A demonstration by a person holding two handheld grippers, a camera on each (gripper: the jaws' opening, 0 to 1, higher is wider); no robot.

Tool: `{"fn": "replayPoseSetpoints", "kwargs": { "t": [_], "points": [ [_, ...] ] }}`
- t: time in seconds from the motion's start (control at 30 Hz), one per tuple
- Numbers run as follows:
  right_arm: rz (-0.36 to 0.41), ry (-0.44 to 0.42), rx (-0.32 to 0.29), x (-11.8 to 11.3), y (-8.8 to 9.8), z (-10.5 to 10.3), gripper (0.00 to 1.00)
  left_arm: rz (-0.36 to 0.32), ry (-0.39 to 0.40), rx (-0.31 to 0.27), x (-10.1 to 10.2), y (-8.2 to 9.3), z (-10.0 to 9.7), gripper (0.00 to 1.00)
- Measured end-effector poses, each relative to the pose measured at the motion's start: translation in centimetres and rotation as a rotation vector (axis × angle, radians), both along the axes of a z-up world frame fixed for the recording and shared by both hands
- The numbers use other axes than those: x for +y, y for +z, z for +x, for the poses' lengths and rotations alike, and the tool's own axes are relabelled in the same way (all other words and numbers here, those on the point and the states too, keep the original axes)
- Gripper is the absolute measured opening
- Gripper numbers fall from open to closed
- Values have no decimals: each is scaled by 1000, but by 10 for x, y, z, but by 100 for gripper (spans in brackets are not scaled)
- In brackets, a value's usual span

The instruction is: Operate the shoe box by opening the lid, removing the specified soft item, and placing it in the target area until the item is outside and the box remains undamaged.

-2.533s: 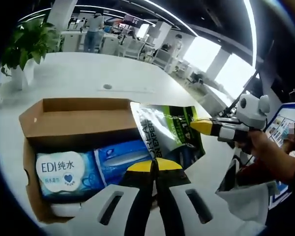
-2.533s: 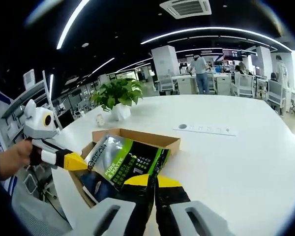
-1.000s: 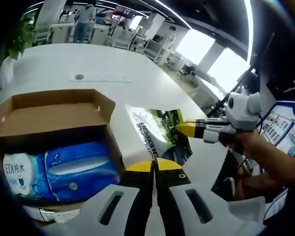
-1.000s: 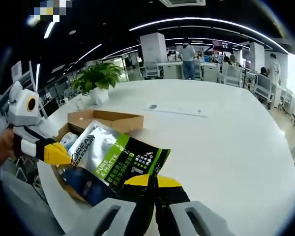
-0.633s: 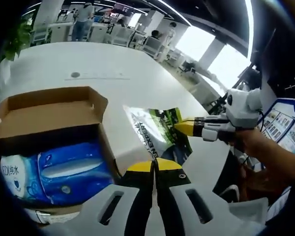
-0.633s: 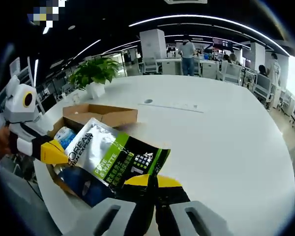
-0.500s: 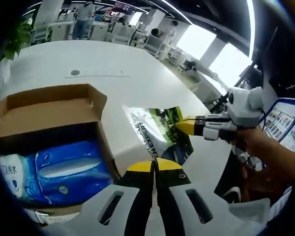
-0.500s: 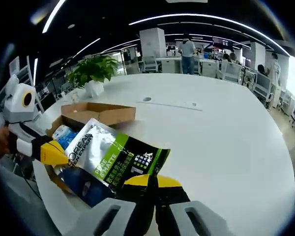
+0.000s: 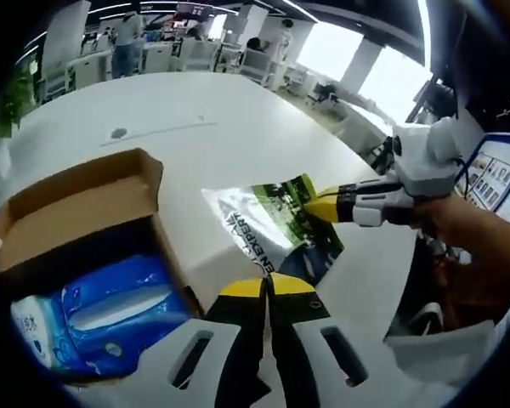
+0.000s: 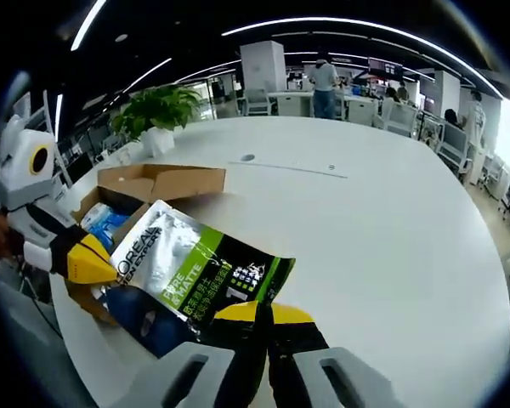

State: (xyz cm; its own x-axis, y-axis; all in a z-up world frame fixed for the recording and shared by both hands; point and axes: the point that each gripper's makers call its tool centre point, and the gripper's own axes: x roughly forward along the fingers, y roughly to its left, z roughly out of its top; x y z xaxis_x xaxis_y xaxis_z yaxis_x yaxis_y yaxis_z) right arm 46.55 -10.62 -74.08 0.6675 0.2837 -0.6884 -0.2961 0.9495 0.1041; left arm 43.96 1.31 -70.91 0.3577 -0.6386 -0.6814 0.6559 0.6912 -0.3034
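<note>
Right gripper [image 10: 267, 313] is pinching the near edge of the silver-green pouch [image 10: 195, 272]; left gripper [image 9: 267, 287] grips the pouch's opposite corner, jaws pressed tight. The pouch hangs between both grippers above the white table [image 10: 391, 238]. Beyond the left gripper, to its left, the open cardboard shoe box [image 9: 76, 204] holds blue wipe packs [image 9: 102, 310]. Farther off stands a potted plant [image 10: 157, 110].

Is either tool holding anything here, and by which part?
Both tools grip the silver-green pouch: the left tool pinches one end edge, the right tool the opposite end edge.
</note>
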Motion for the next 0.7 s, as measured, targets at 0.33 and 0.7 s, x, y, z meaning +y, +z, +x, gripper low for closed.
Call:
{"fn": "replayPoseSetpoints", "kwargs": {
  "t": [0.33, 0.7],
  "points": [
    [-23, 3, 12, -7, -12, 7, 0, 140, -113, -82, -8, -15, 6, 0],
    [-50, -19, 24, -22, -19, 12, 0, 264, -257, -137, -25, -31, 12, 0]
  ]
}}
